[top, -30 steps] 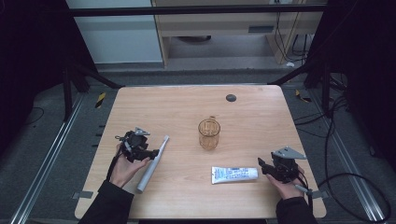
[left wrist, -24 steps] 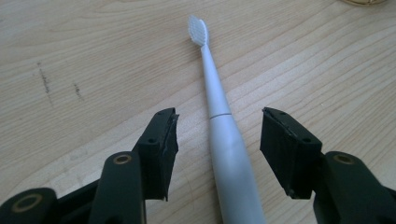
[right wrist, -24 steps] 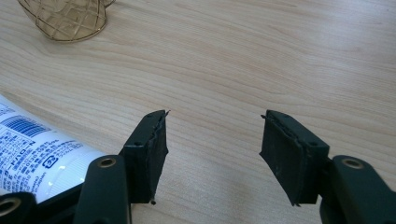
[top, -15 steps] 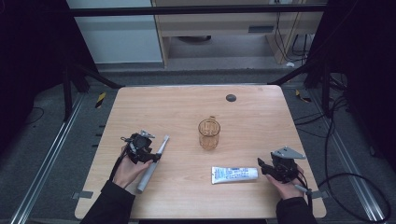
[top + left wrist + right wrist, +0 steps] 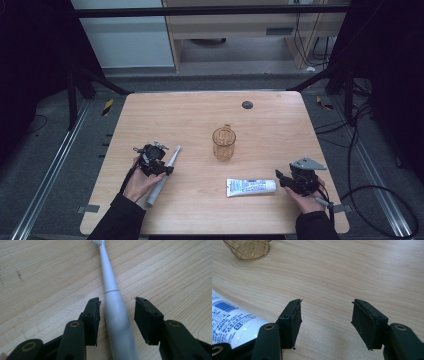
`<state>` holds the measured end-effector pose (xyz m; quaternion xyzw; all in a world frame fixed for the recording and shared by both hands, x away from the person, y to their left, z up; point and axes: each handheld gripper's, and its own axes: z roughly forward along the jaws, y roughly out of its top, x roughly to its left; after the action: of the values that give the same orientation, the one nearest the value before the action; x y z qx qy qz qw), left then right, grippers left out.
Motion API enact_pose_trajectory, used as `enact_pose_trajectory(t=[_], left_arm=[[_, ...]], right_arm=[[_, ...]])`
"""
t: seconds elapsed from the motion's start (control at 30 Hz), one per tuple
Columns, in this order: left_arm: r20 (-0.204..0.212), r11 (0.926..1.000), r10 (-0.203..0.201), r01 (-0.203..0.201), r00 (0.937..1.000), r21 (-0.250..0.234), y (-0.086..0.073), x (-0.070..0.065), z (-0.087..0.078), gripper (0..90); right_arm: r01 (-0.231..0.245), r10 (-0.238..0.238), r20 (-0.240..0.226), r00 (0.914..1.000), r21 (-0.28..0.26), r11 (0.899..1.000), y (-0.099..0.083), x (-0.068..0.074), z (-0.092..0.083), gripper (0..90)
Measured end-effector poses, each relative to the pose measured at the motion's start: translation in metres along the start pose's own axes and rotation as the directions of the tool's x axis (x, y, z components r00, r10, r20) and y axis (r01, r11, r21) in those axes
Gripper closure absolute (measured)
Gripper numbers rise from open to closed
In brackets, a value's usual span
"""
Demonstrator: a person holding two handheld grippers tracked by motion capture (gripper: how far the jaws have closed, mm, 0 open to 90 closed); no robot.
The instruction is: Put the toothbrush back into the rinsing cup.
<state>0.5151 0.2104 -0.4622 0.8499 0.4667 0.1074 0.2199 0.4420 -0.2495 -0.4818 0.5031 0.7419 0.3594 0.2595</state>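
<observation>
On counter's left, toothbrush (image 5: 117, 315) lying flat, brush end pointing toward cup (image 5: 223, 143), handle between jaws of left gripper (image 5: 152, 161), which have just been closing yet not pressing. Grasp step under way; next, probably squeezing onto handle and lifting. Right gripper (image 5: 325, 322) parted wide, holding nothing, beside toothpaste (image 5: 250, 186).

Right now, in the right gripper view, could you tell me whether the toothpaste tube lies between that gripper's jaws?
No: the toothpaste tube lies outside the left-hand jaw of the right gripper, with bare table between the jaws.
</observation>
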Motion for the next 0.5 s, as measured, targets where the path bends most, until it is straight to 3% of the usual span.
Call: enact_pose_trajectory(t=[0.5], left_arm=[[0.012, 0.9988, -0.005, 0.004, 0.9999, 0.048, 0.0012, 0.0009, 0.0079, 60.3]], right_arm=[[-0.001, 0.001, -0.004, 1.0, 0.002, 1.0, -0.0002, -0.0006, 0.0005, 40.5]])
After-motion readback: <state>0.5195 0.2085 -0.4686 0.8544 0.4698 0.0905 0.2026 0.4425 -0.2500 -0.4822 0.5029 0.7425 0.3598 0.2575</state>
